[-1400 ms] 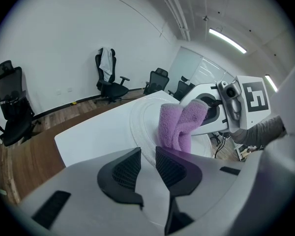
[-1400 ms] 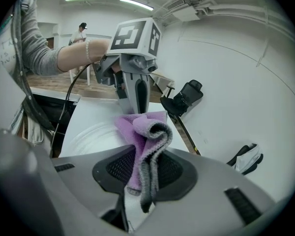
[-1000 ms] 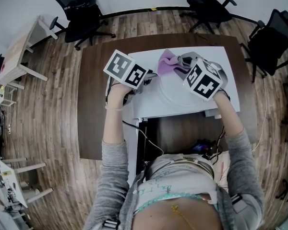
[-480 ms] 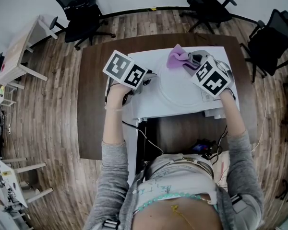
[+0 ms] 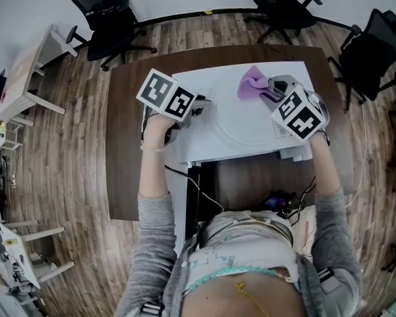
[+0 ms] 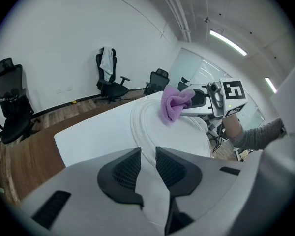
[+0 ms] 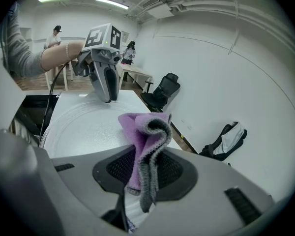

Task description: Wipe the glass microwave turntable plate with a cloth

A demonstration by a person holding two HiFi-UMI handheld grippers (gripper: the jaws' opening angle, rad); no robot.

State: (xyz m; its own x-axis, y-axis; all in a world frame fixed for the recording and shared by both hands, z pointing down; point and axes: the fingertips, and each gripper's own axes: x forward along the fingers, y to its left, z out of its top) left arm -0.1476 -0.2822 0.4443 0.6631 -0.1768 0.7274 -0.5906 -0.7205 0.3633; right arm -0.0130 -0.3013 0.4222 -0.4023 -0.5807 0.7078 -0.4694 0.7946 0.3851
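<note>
The glass turntable plate point(image 5: 241, 119) lies flat on a white board point(image 5: 198, 145) over a brown table. At its left edge my left gripper point(image 5: 203, 103) is closed down on the plate's rim point(image 6: 142, 132), which runs in between the pads. My right gripper point(image 5: 272, 90) is shut on a folded purple cloth point(image 5: 253, 83) and holds it against the plate's far right part. In the right gripper view the cloth point(image 7: 145, 132) stands up from between the pads, the plate point(image 7: 83, 122) spreads out beyond it, and the left gripper point(image 7: 104, 82) is at its far side.
Black office chairs point(image 5: 105, 12) stand round the brown table point(image 5: 129, 177), with another at the far right point(image 5: 373, 51). A small light table point(image 5: 26, 71) is off to the left. Cables point(image 5: 277, 203) hang below the near edge. People stand in the background of the right gripper view.
My right gripper has slid the purple cloth to the right along the far part of the plate. The left gripper has stayed at the plate's left rim.
</note>
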